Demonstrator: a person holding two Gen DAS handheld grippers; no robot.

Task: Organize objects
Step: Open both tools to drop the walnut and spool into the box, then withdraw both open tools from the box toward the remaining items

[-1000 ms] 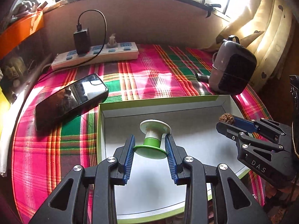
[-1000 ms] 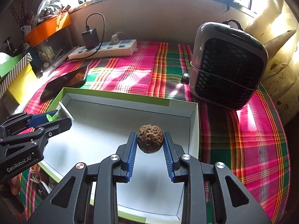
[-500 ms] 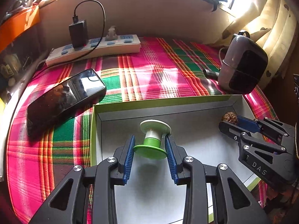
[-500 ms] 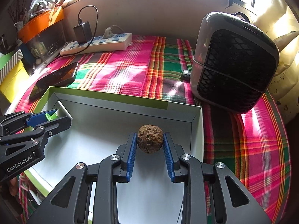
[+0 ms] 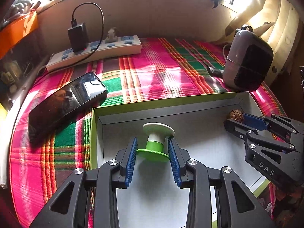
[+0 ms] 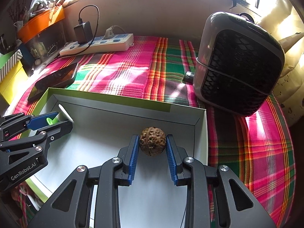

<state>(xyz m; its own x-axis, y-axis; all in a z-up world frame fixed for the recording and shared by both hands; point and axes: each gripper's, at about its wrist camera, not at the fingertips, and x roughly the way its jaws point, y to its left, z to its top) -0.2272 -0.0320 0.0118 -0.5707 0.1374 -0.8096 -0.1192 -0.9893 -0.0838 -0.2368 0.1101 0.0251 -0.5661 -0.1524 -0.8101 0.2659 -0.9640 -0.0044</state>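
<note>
Seen from the left wrist, the left gripper point(image 5: 152, 148) clamps its blue pads on a green-and-white spool point(image 5: 154, 143) over the pale floor of a shallow green-rimmed box point(image 5: 161, 99), which fills the lower half of the frame. At three o'clock the right gripper point(image 5: 234, 118) reaches in over the box's right side, a brown walnut point(image 5: 236, 115) caught at its tip. On the plaid cloth point(image 5: 152, 72) beyond, a dark phone point(image 5: 66, 98) lies at ten o'clock just beside the box corner, a white power strip point(image 5: 95, 52) with a black charger point(image 5: 77, 37) plugged in sits at eleven, and a small grey heater point(image 5: 247, 60) stands at two. From the right wrist, the right gripper point(image 6: 153, 142) pinches the walnut point(image 6: 152, 141) between its pads, above the box floor near the right wall of the box point(image 6: 201, 133). The left gripper point(image 6: 57, 120) enters at nine o'clock, the spool point(image 6: 57, 118) held in its jaws. The heater point(image 6: 239, 64) looms at two o'clock, the power strip point(image 6: 96, 45) at eleven, the phone point(image 6: 55, 77) at ten.
</note>
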